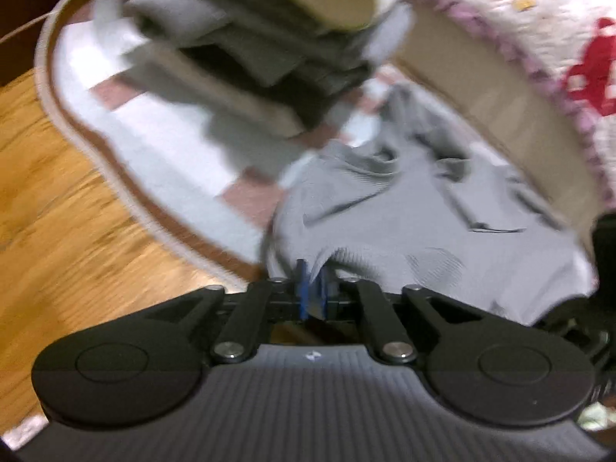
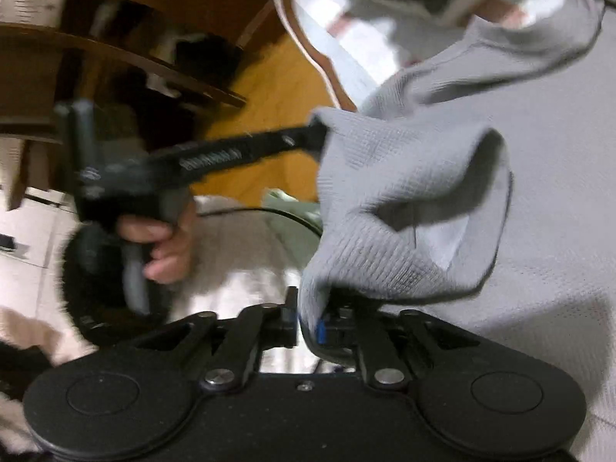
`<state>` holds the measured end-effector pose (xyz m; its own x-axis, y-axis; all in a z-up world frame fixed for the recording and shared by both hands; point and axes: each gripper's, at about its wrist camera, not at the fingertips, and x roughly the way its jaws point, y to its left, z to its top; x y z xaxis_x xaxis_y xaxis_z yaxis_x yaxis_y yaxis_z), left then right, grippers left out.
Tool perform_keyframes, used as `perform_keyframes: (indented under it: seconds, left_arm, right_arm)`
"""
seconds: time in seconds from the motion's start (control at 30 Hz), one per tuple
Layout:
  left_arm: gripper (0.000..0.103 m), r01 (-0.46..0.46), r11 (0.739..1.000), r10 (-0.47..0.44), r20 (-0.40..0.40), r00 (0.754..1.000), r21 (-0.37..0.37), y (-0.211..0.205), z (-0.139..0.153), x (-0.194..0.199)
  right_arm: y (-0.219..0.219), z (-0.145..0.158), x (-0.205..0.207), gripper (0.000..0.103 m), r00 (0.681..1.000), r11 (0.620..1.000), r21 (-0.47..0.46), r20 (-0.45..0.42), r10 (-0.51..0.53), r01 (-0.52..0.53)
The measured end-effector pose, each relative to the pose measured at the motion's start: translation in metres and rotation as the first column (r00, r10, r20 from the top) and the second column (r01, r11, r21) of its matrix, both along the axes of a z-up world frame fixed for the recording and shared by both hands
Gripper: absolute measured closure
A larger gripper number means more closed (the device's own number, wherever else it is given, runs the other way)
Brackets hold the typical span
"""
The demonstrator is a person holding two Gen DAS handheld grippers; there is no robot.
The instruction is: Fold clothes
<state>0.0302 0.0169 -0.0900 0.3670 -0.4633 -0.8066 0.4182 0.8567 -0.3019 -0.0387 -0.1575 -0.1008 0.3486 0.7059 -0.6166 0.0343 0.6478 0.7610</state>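
A grey ribbed sweater point(image 1: 404, 208) lies crumpled on a pale checked rug point(image 1: 161, 142). My left gripper point(image 1: 313, 281) is shut on the sweater's near edge, with fabric pinched between the blue pads. In the right wrist view my right gripper point(image 2: 310, 319) is shut on a folded edge of the same grey sweater point(image 2: 404, 200), which drapes up and to the right. My left gripper point(image 2: 315, 134) also shows there, held in a hand, clamped on the sweater's edge at the left.
A stack of folded grey and dark clothes point(image 1: 238, 65) sits on the rug beyond the sweater. Wooden floor point(image 1: 57, 200) lies to the left. A quilted bed cover with red pattern point(image 1: 558, 38) hangs at the right. Dark wooden furniture point(image 2: 115, 57) stands at the left.
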Motion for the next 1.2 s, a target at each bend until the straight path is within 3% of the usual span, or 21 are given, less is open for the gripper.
perform_keyframes:
  seconds: [0.03,0.1,0.17,0.27,0.3,0.37,0.43,0.57,0.6,0.73,0.83,1.0,1.03,1.07,1.2]
  left_arm:
    - [0.088,-0.003,1.000,0.003,0.020,1.000,0.008,0.000,0.005,0.001]
    - [0.079,0.030,1.000,-0.030,0.078,0.997,0.000,-0.004,0.020,0.002]
    - [0.055,0.110,0.993,-0.103,0.132,0.986,-0.044,-0.019,0.035,0.004]
    - [0.054,0.252,0.962,-0.234,0.162,0.959,-0.104,-0.067,0.039,0.012]
    - [0.053,0.302,0.947,-0.280,0.178,0.943,-0.111,-0.089,0.037,0.014]
    - [0.053,0.399,0.909,-0.369,0.210,0.905,-0.122,-0.135,0.030,0.018]
    - [0.049,0.459,0.880,-0.430,0.210,0.878,-0.122,-0.184,0.015,0.022]
    - [0.049,0.465,0.884,-0.448,0.190,0.873,-0.054,-0.251,-0.024,0.037]
    - [0.049,0.466,0.883,-0.450,0.180,0.875,-0.060,-0.259,-0.032,0.039]
    - [0.049,0.469,0.874,-0.459,0.101,0.883,-0.130,-0.269,-0.066,0.044]
    - [0.049,0.479,0.871,-0.467,0.116,0.877,-0.109,-0.274,-0.080,0.045]
    - [0.044,0.500,0.858,-0.484,0.143,0.863,-0.115,-0.294,-0.080,0.059]
    - [0.054,0.504,0.857,-0.485,0.161,0.860,-0.112,-0.300,-0.076,0.064]
    - [0.097,0.507,0.855,-0.484,0.182,0.856,-0.108,-0.307,-0.071,0.069]
    - [0.099,0.519,0.850,-0.481,0.268,0.835,-0.092,-0.332,-0.051,0.091]
  right_arm:
    - [0.003,-0.001,-0.002,0.050,1.000,1.000,-0.027,0.016,0.007,-0.007]
    - [0.002,0.004,-0.012,0.049,0.996,0.994,-0.110,0.087,0.023,-0.013]
    - [-0.022,0.013,-0.031,0.050,0.981,0.977,-0.210,0.196,0.002,0.040]
    - [-0.104,0.019,-0.072,0.050,0.925,0.903,-0.264,0.271,-0.267,0.338]
    - [-0.133,0.021,-0.089,0.050,0.881,0.853,-0.263,0.287,-0.377,0.451]
    - [-0.189,0.028,-0.132,0.050,0.743,0.697,-0.273,0.347,-0.572,0.663]
    - [-0.224,0.037,-0.169,0.049,0.628,0.529,-0.338,0.408,-0.662,0.778]
    - [-0.270,0.050,-0.240,0.049,0.399,0.186,-0.408,0.538,-0.742,0.894]
    - [-0.279,0.051,-0.256,0.049,0.358,0.122,-0.419,0.550,-0.755,0.900]
    - [-0.298,0.041,-0.299,0.049,0.296,-0.019,-0.516,0.520,-0.802,0.856]
    - [-0.311,0.030,-0.319,0.049,0.283,-0.037,-0.556,0.479,-0.831,0.831]
    - [-0.348,-0.001,-0.339,0.049,0.204,-0.079,-0.545,0.439,-0.875,0.835]
    - [-0.354,-0.009,-0.340,0.049,0.201,-0.077,-0.547,0.430,-0.880,0.834]
    - [-0.360,-0.016,-0.341,0.049,0.211,-0.067,-0.550,0.425,-0.880,0.832]
    - [-0.383,-0.035,-0.334,0.050,0.258,-0.025,-0.562,0.417,-0.871,0.826]
